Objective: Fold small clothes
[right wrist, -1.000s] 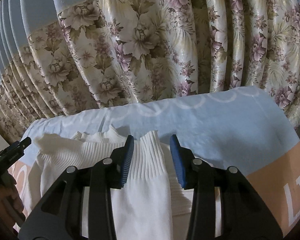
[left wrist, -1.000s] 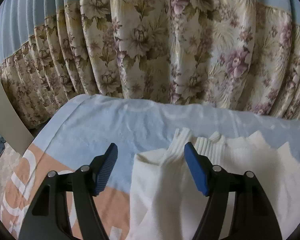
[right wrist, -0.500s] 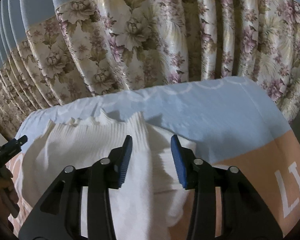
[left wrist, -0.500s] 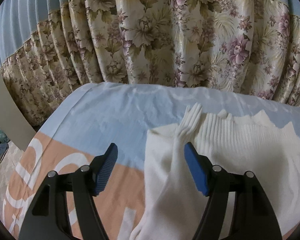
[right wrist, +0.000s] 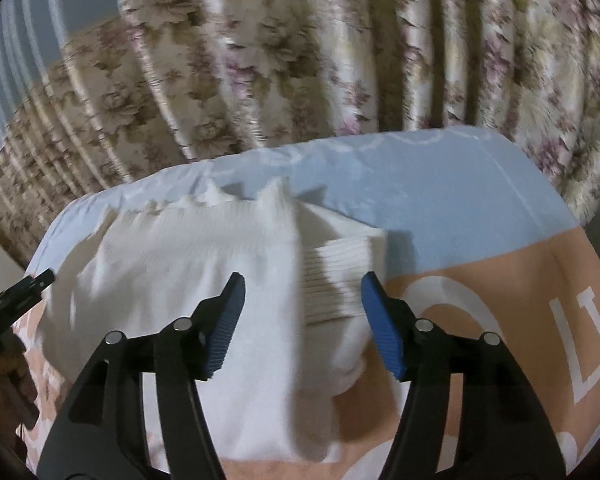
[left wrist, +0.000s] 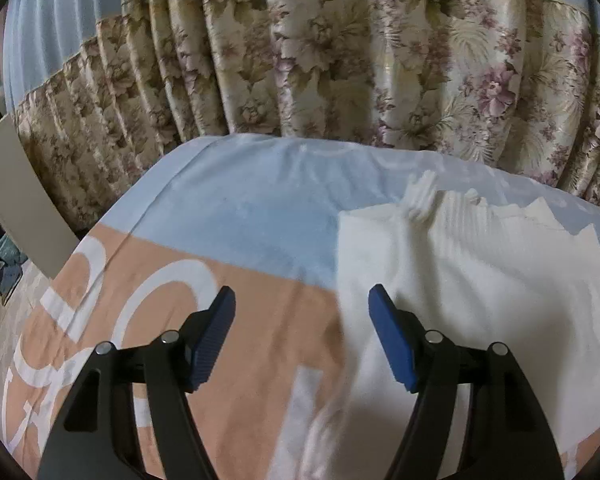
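A small white knit sweater [left wrist: 472, 280] lies spread on the blue and peach bedsheet [left wrist: 260, 216], its ribbed edge toward the curtain. My left gripper [left wrist: 302, 316] is open and empty, hovering over the sweater's left edge and the sheet. In the right wrist view the sweater [right wrist: 188, 264] lies with a ribbed sleeve [right wrist: 332, 280] folded over its right side. My right gripper [right wrist: 302, 304] is open and empty above that sleeve. The tip of the left gripper shows at the far left of the right wrist view [right wrist: 24, 286].
A floral curtain [left wrist: 340, 60] hangs right behind the bed's far edge. A grey board [left wrist: 20, 200] leans at the left beside the bed. The sheet [right wrist: 500, 264] extends peach with white lettering to the right.
Both grippers have pulled back toward the near side and risen, so more of the sweater and sheet shows. The right gripper's jaws have opened wider and let the sleeve lie.
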Demonstrator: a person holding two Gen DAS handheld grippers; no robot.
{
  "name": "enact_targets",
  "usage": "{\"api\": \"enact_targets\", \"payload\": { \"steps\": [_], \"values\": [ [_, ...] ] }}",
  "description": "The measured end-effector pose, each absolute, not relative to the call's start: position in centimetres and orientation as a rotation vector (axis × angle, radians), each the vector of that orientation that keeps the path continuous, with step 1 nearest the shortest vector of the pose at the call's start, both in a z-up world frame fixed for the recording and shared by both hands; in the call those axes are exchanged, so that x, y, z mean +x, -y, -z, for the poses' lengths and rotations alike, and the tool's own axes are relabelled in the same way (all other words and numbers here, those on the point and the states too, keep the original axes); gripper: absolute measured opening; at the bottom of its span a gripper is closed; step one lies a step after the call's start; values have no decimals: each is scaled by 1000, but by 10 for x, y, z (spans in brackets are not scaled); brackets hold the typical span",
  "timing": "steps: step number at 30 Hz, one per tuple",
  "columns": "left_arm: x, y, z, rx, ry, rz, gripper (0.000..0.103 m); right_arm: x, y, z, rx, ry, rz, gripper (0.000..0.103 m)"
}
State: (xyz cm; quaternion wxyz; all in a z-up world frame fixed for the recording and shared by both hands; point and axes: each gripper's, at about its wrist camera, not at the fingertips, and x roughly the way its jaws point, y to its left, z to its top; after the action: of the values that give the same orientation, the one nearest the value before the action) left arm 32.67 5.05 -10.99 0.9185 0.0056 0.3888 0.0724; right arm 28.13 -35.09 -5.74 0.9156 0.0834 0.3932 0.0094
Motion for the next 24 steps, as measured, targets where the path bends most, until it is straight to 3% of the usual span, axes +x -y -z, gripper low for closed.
{"api": "enact_targets", "payload": {
  "steps": [10, 16, 24],
  "values": [
    [298, -57, 107, -12, -795, -69, 70, 269, 285, 53, 134, -780, -97, 64],
    [289, -35, 105, -6, -780, -16, 71, 264, 322, 55, 122, -773, 23, 76],
    [288, -13, 109, -1, -791, 14, 71, 283, 385, 92, 201, -860, 62, 76]
  ]
}}
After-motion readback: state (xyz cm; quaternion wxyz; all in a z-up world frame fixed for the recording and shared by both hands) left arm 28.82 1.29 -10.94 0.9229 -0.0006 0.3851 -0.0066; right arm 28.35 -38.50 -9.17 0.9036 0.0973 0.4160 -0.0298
